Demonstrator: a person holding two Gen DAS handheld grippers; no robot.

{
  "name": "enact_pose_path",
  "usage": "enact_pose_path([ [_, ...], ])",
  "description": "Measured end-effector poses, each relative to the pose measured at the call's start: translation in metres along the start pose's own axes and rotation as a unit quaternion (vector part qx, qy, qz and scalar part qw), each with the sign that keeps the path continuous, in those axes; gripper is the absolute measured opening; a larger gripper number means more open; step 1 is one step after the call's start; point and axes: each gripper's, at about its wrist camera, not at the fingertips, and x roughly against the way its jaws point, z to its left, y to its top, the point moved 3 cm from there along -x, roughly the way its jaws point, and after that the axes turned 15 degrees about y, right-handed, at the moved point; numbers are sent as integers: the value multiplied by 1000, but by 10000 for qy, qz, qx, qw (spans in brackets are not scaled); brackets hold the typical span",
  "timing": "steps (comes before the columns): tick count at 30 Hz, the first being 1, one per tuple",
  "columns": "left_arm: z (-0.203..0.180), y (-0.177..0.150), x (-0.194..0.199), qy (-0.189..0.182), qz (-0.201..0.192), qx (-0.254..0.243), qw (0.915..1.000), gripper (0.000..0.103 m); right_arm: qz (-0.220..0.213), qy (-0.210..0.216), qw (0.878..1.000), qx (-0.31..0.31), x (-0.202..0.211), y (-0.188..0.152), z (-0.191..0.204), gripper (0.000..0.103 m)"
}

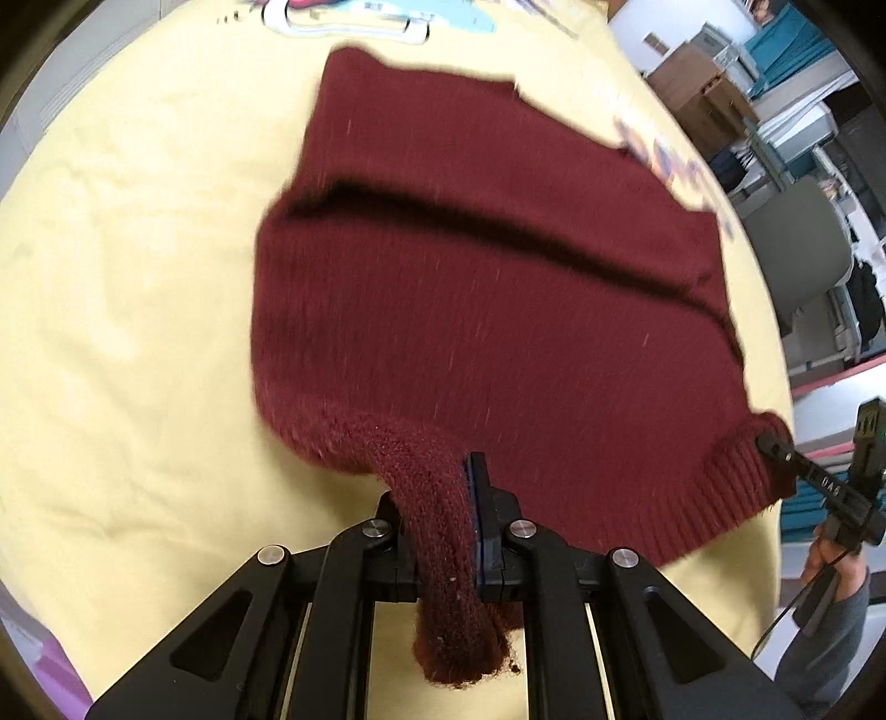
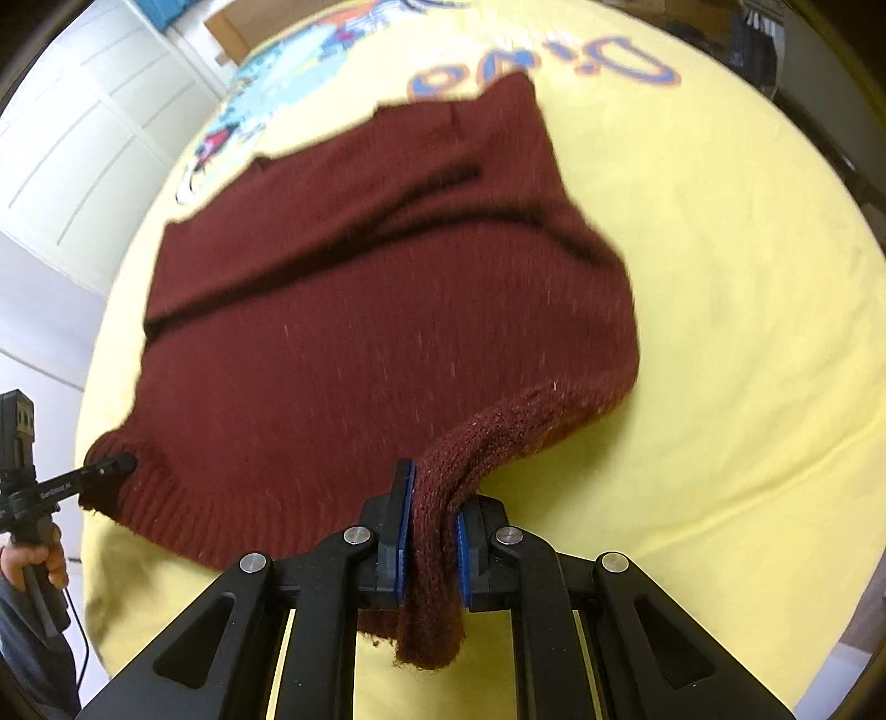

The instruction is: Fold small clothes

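Note:
A dark red knitted sweater (image 1: 487,310) lies spread over a yellow cloth-covered surface (image 1: 138,277), with a fold crease across its middle. My left gripper (image 1: 437,498) is shut on the ribbed hem at one near corner, which bunches between the pads. My right gripper (image 2: 434,498) is shut on the other hem corner. The sweater also shows in the right wrist view (image 2: 360,310). Each gripper shows in the other view: the right gripper (image 1: 775,448) at the far right, the left gripper (image 2: 119,465) at the far left. The hem is lifted and stretched between them.
The yellow cloth (image 2: 747,332) has printed cartoon artwork and lettering (image 2: 554,66) at its far side. A white hanger (image 1: 343,25) lies at the far edge. Cardboard boxes and shelves (image 1: 720,88) stand beyond the right edge. White cabinet doors (image 2: 83,138) stand at the left.

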Motion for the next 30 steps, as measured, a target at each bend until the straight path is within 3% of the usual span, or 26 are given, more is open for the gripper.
enact_pose_path([
  [8,-4,81,36,-128,-750,176,9969,9,-694,3,9974,174,21,73,19,12],
  [9,-7,88,33,-157,-455,282,9984,9,-756,-12,9969,216,24,82,20,12],
  [17,-14,167,18,296,-898,245,9952,9,-1163,-178,9925,333,18,178,26,12],
  [23,-1,192,-26,658,-674,204,9953,9,-778,-395,9959,256,-35,231,18,12],
  [30,5,189,-83,1028,-327,309,9937,11,-199,-640,9977,-8,-95,246,-4,15],
])
